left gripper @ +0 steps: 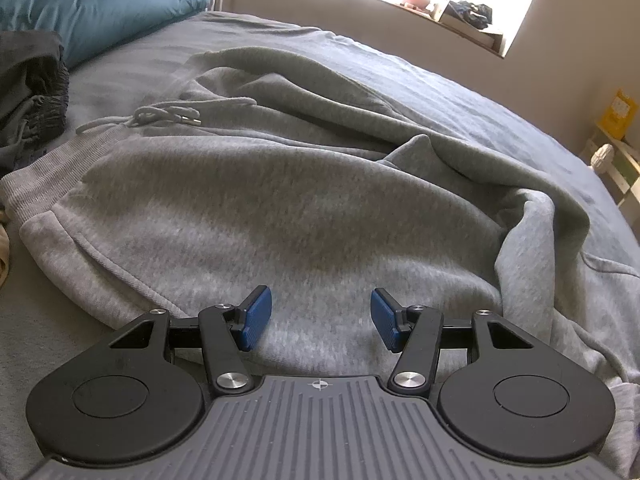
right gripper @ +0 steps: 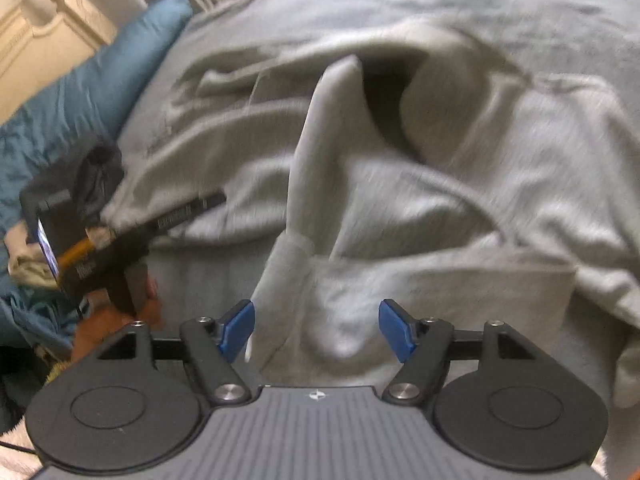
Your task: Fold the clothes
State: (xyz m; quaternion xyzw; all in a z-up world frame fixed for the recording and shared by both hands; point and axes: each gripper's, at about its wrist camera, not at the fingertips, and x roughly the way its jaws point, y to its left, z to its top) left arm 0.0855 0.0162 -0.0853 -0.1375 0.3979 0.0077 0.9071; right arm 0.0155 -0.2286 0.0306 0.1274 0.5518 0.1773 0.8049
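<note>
Two grippers are hovering over one pair of grey sweatpants [left gripper: 280, 200] that is lying crumpled across a bed [left gripper: 460, 92] covered in a grey sheet. Seen from the left wrist, the left gripper [left gripper: 321, 316] is sitting low above the hip area of the sweatpants, its jaws spread wide with nothing between the blue pads [left gripper: 256, 318] but the fleece lying beneath them. The ribbed waistband [left gripper: 44, 184] is running along the left side of that view, and the drawstring [left gripper: 168, 114] is lying loosely knotted just beyond it. One leg is bunching into a raised fold [left gripper: 528, 216] toward the right.

From the right wrist, the right gripper [right gripper: 316, 330] is likewise released, its jaws standing wide apart and gripping nothing, poised over a cuffed leg end [right gripper: 288, 264] of the sweatpants [right gripper: 460, 184]. This view is blurred, so whether the pads are touching the cloth cannot be told. At the left of the same view the left gripper [right gripper: 188, 212] is showing from the side, with its tip over the waistband edge and the person's hand [right gripper: 136, 304] under it.

Some dark clothing [left gripper: 32, 92] is piling up beside the waistband, and a teal pillow [left gripper: 104, 4] is resting at the head of the bed. Beyond the bed a bright windowsill [left gripper: 460, 20] is holding assorted small items, too washed out to identify.
</note>
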